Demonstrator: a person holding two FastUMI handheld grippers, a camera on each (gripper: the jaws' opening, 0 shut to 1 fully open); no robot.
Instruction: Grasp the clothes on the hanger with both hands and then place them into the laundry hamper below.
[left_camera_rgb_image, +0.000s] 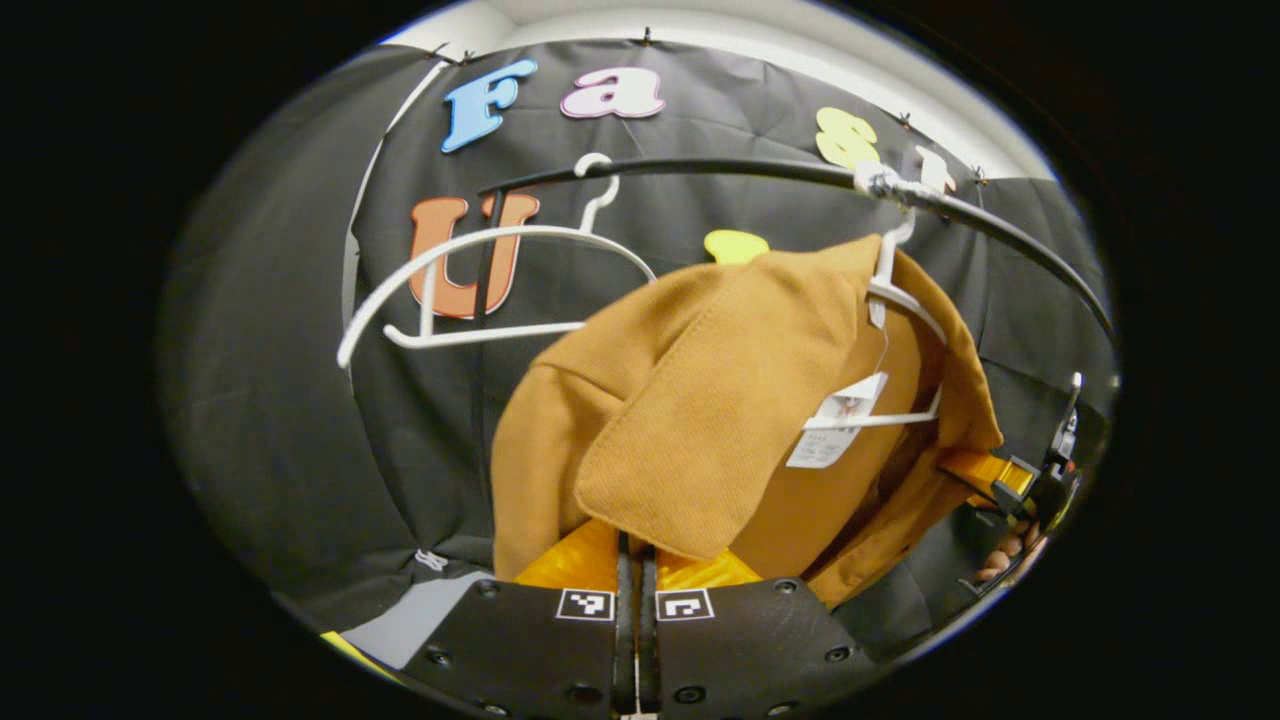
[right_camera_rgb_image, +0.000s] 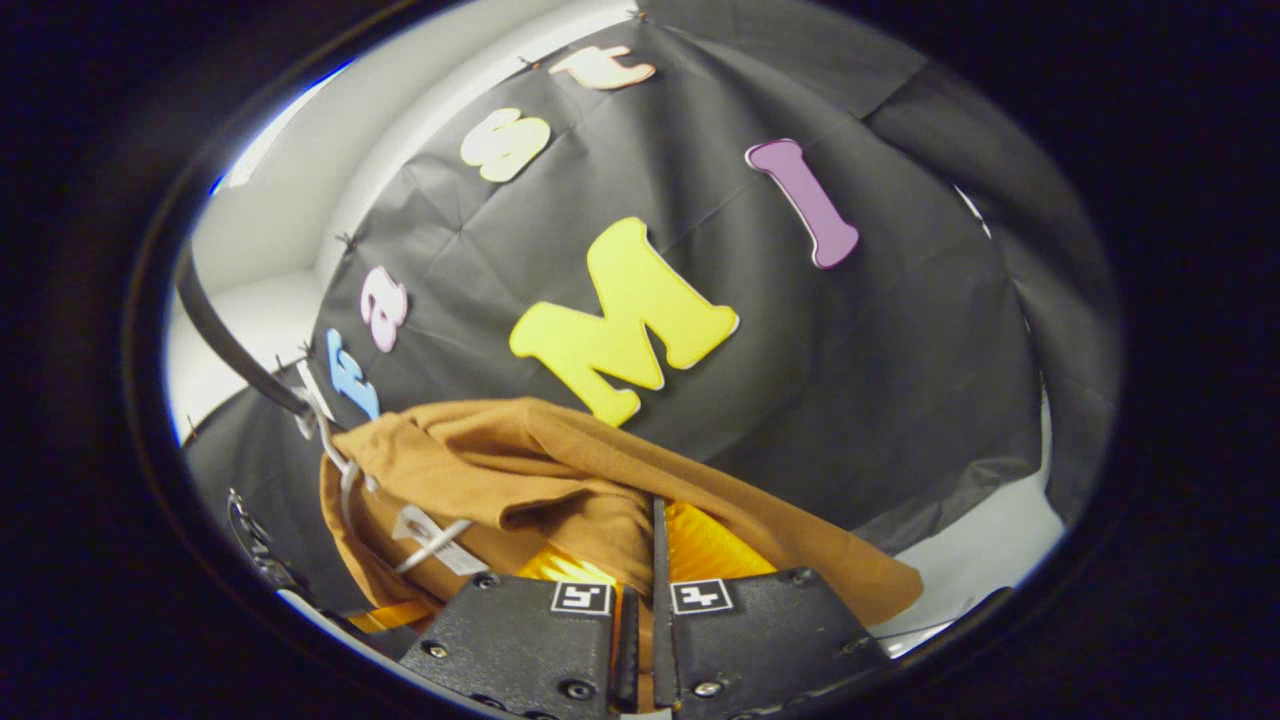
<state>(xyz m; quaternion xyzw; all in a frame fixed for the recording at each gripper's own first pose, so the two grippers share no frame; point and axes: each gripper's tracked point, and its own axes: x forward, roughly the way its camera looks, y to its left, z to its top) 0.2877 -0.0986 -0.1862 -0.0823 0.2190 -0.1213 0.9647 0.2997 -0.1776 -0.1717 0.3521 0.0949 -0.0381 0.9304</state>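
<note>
You are holding the brown garment (left_camera_rgb_image: 700, 400) at both of its lower sides while it is hanging from a white hanger (left_camera_rgb_image: 905, 300) on the black rail (left_camera_rgb_image: 760, 172). In the left gripper view, your left claw (left_camera_rgb_image: 636, 560) is sitting narrow, its two fingers pinched together on the garment's lower edge, with the cloth rising up and away to the right of it towards the hanger hook. In the right gripper view, your right claw (right_camera_rgb_image: 640, 545) is likewise drawn in tight on a fold of the same cloth, and here the garment (right_camera_rgb_image: 560, 470) is stretching away to the left, up to the rail (right_camera_rgb_image: 230, 345).

So the garment is lying between your two claws, its long axis running roughly from one claw to the other, with the collar end pointing up at the hanger. Both claws are gripping cloth; neither looks nearer than the other. A paper tag (left_camera_rgb_image: 835, 425) is dangling inside the collar. A second, bare hanger (left_camera_rgb_image: 480, 290) is hanging further left on the rail. The move ahead probably depends on freeing the shoulders from the hanger before lowering towards the hamper.
</note>
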